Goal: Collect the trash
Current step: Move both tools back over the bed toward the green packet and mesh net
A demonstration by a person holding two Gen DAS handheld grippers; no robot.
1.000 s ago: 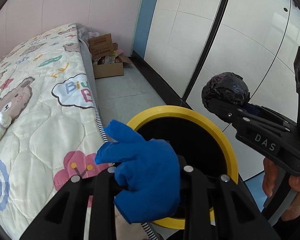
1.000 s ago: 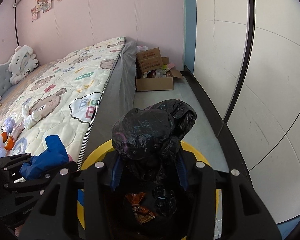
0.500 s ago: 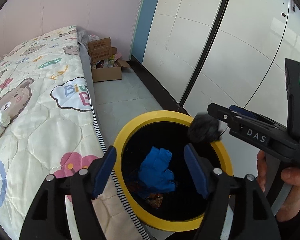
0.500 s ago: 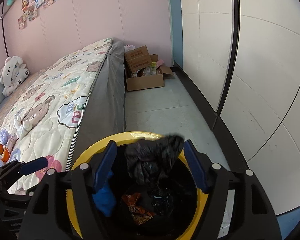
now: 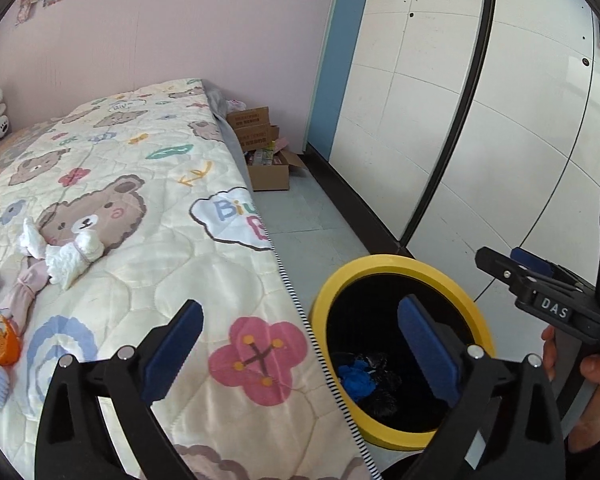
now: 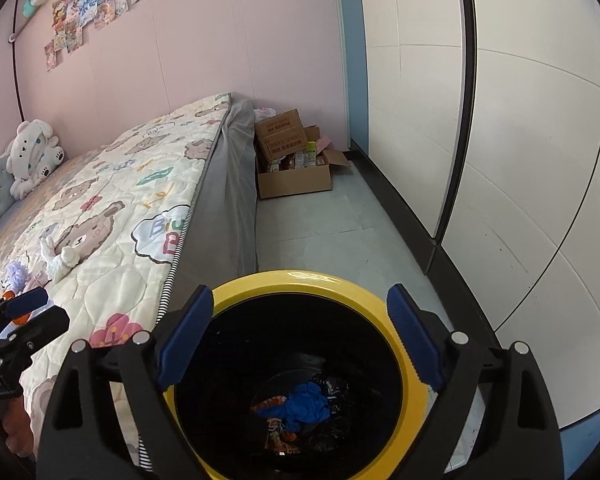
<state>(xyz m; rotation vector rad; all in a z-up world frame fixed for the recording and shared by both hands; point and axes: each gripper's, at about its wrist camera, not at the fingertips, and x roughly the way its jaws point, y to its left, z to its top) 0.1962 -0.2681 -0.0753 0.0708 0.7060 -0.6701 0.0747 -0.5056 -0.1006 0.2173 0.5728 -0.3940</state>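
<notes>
A yellow-rimmed black bin (image 5: 384,264) (image 6: 300,280) stands on the floor beside the bed. Inside lie a crumpled blue glove (image 5: 356,378) (image 6: 304,402), a black plastic bag (image 5: 380,368) (image 6: 334,390) and an orange wrapper (image 6: 272,402). My left gripper (image 5: 300,348) is open and empty above the bed edge next to the bin. My right gripper (image 6: 300,336) is open and empty directly above the bin; it also shows in the left wrist view (image 5: 540,292). White, pink and orange scraps (image 5: 68,256) lie on the quilt.
The bed with a bear quilt (image 5: 140,200) fills the left. An open cardboard box (image 6: 296,168) sits on the floor by the pink wall. White wardrobe doors (image 6: 500,160) run along the right. A plush toy (image 6: 34,156) sits at the headboard.
Both grippers opened and dropped their loads: the blue glove and the black bag now lie in the bin. Both grippers have lifted back, the left one toward the bed.
</notes>
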